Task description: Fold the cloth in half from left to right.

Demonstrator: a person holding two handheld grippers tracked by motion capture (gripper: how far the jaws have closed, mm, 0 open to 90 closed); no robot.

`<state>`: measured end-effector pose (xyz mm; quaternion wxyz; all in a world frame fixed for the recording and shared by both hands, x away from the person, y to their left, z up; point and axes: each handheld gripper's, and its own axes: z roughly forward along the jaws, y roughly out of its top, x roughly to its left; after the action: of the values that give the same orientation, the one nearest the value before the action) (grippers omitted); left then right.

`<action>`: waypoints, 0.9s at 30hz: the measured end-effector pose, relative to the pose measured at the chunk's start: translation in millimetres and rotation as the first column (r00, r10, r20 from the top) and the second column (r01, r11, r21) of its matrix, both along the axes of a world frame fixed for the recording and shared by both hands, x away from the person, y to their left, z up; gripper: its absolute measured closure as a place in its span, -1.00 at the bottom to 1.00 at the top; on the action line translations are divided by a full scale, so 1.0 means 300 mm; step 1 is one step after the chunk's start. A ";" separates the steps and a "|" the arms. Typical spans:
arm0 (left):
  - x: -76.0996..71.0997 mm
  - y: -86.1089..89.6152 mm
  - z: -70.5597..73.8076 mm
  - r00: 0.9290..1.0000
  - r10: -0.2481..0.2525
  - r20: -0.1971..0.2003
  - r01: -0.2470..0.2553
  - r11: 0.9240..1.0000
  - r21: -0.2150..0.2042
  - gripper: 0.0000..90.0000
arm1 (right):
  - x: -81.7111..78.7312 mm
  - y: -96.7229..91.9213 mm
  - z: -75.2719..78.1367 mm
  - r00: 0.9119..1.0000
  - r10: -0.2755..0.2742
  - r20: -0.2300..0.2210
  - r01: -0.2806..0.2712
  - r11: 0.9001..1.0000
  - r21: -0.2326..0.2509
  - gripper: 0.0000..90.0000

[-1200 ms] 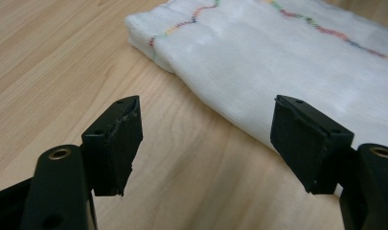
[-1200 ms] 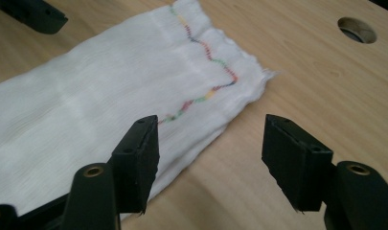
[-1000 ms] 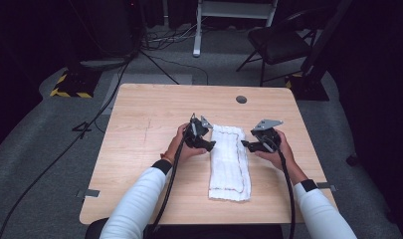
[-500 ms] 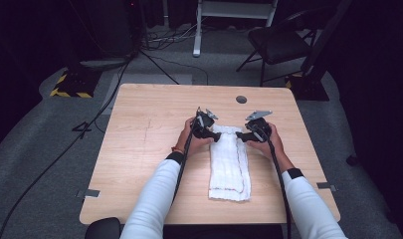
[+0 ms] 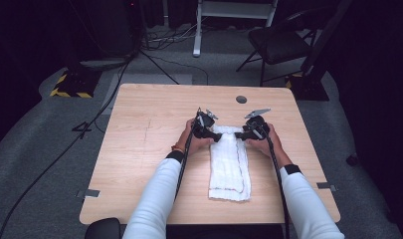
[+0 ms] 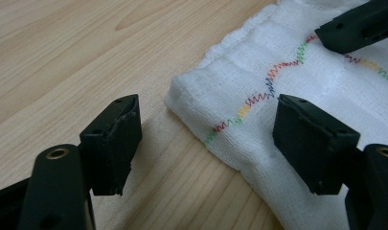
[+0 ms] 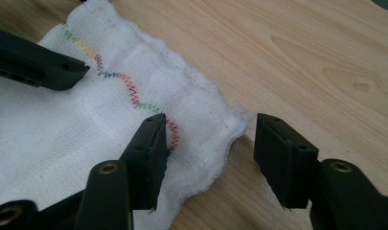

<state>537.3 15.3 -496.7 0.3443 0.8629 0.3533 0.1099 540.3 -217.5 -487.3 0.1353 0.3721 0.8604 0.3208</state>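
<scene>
A white folded cloth (image 5: 230, 164) with a coloured zigzag stitch lies lengthwise on the wooden table (image 5: 154, 129). Both grippers are down at its far end. My left gripper (image 5: 215, 134) (image 6: 206, 115) is open and straddles the far left corner (image 6: 230, 105), one jaw over bare wood and the other over the cloth. My right gripper (image 5: 242, 135) (image 7: 211, 127) straddles the far right corner (image 7: 206, 129). Its jaws have just been closing with that corner between them, but the pads do not pinch it. Each gripper view also shows a jaw of the other gripper (image 6: 359, 26) (image 7: 33, 60) resting over the cloth.
A round grey grommet (image 5: 241, 99) sits in the table behind the cloth. Bare wood stretches to the left and right of the cloth. Beyond the table stand a black chair (image 5: 278, 42) and floor cables (image 5: 154, 59). Tape tabs (image 5: 91, 192) mark the table's near edges.
Both hands have moved inward and down toward the cloth's far corners. The right gripper's jaws have narrowed. The cloth has not moved.
</scene>
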 end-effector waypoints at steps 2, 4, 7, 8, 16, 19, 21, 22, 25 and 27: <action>0.000 0.001 0.000 1.000 -0.009 0.002 0.009 1.000 0.000 -0.43 | 0.009 -0.003 0.001 1.000 0.004 -0.026 -0.004 1.000 0.011 0.02; 0.001 0.001 0.001 1.000 -0.027 0.006 0.027 1.000 0.000 -0.35 | 0.015 -0.006 0.000 0.999 0.018 -0.029 -0.018 1.000 0.015 0.03; 0.003 0.001 0.004 0.998 -0.059 -0.001 0.059 0.998 -0.002 -0.26 | 0.017 -0.002 0.003 0.999 0.032 -0.036 -0.032 0.999 0.014 0.14; 0.004 0.001 0.006 0.998 -0.069 -0.004 0.069 0.998 0.000 -0.22 | 0.018 0.001 0.004 0.998 0.043 -0.040 -0.043 0.999 0.014 0.22; -0.003 -0.012 0.017 0.994 -0.105 -0.025 0.105 0.994 -0.005 0.20 | 0.004 0.014 0.008 0.996 0.060 -0.059 -0.058 0.998 0.036 0.64; -0.001 -0.008 0.016 0.993 -0.116 -0.038 0.115 0.993 -0.030 0.44 | -0.004 0.028 0.012 0.997 0.065 -0.045 -0.064 0.998 0.010 0.74; -0.001 -0.009 0.015 0.992 -0.117 -0.045 0.115 0.993 -0.041 0.54 | -0.011 0.037 0.015 0.997 0.067 -0.031 -0.067 0.998 -0.016 0.77; -0.001 -0.010 0.015 0.992 -0.121 -0.043 0.119 0.992 -0.040 0.57 | -0.015 0.041 0.015 0.997 0.071 -0.019 -0.071 0.997 -0.023 0.78; 0.003 -0.017 0.019 0.992 -0.121 -0.031 0.121 0.992 -0.025 0.68 | -0.018 0.039 0.013 0.998 0.060 -0.003 -0.060 0.998 -0.018 0.82; 0.007 -0.024 0.020 0.994 -0.109 -0.013 0.109 0.994 -0.010 0.73 | -0.016 0.035 0.011 0.999 0.047 0.012 -0.047 0.999 -0.017 0.84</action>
<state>539.5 8.2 -490.6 0.3517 0.8798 0.3085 0.0836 535.4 -207.0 -484.1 0.1359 0.3487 0.8707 0.3192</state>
